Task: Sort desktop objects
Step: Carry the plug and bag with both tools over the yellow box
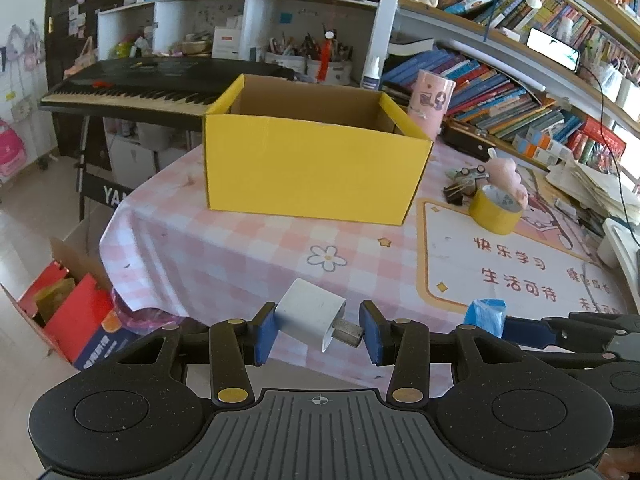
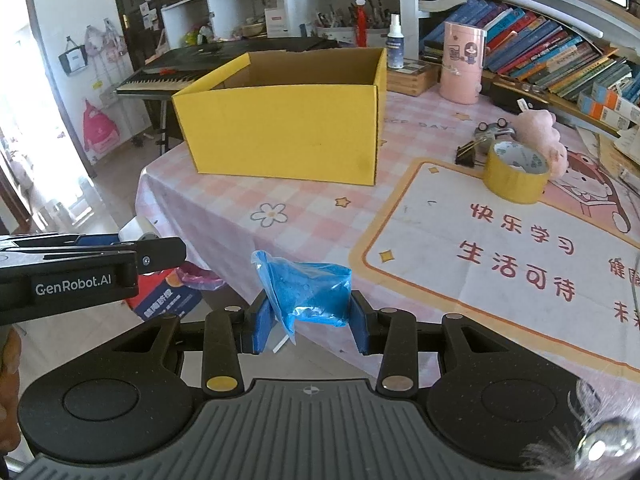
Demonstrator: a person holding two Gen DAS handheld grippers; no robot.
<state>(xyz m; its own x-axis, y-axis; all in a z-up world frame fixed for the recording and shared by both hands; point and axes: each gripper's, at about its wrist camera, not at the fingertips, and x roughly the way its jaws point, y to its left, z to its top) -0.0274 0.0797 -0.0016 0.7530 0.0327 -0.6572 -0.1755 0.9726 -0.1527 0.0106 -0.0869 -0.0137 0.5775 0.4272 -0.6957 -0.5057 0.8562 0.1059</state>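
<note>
My left gripper [image 1: 319, 330] is shut on a white USB charger plug [image 1: 310, 312], held above the table's near edge. My right gripper [image 2: 310, 320] is shut on a blue plastic packet [image 2: 316, 292], also above the near edge; it shows at the right of the left wrist view [image 1: 486, 314]. An open yellow cardboard box [image 1: 312, 172] stands on the pink checked tablecloth [image 1: 240, 248] ahead, its inside mostly hidden; it also shows in the right wrist view [image 2: 284, 132]. The left gripper appears at the left of the right wrist view [image 2: 132, 246].
A yellow tape roll [image 2: 516, 176], binder clips [image 2: 472, 152], a pink plush toy [image 2: 540, 128] and a pink canister [image 2: 462, 68] sit at the right. A printed desk mat [image 2: 500, 256] covers the right side. Books line the shelves [image 1: 500, 92]. A keyboard piano [image 1: 132, 88] stands behind the table.
</note>
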